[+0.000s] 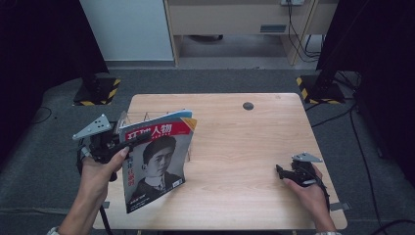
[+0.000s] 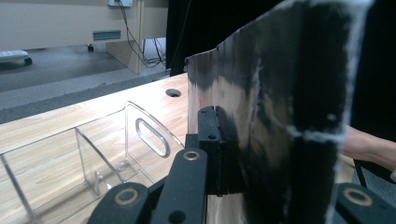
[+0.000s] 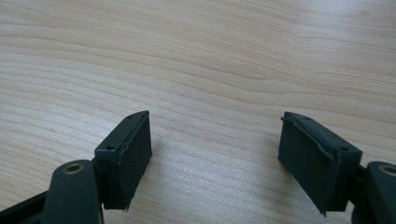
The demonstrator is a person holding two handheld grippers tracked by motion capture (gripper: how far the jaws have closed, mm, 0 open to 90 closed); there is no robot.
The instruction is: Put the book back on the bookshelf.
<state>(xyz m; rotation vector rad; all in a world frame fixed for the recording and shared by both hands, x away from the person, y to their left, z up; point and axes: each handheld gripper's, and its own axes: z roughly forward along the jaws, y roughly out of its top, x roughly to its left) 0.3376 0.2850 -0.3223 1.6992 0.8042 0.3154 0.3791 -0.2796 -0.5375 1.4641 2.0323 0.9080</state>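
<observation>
Pinching magazine (image 1: 155,164) upright in left hand-held gripper (image 1: 122,142); best lowering squarely into clear acrylic rack (image 2: 107,154) at 11 o'clock. Right hand-held gripper (image 3: 215,154) resting spread on worktop (image 1: 244,147).

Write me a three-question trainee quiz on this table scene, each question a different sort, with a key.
1. True or false: the left gripper is shut on the glossy magazine with a red title band and a portrait cover.
2. Multiple choice: the right gripper is
A. open with nothing in it, over the light wooden table
B. shut on a pen
C. holding the magazine's corner
3. Fill in: behind the magazine stands a clear acrylic ____ with upright dividers.

Key: 1 true; 2 A; 3 rack
</observation>
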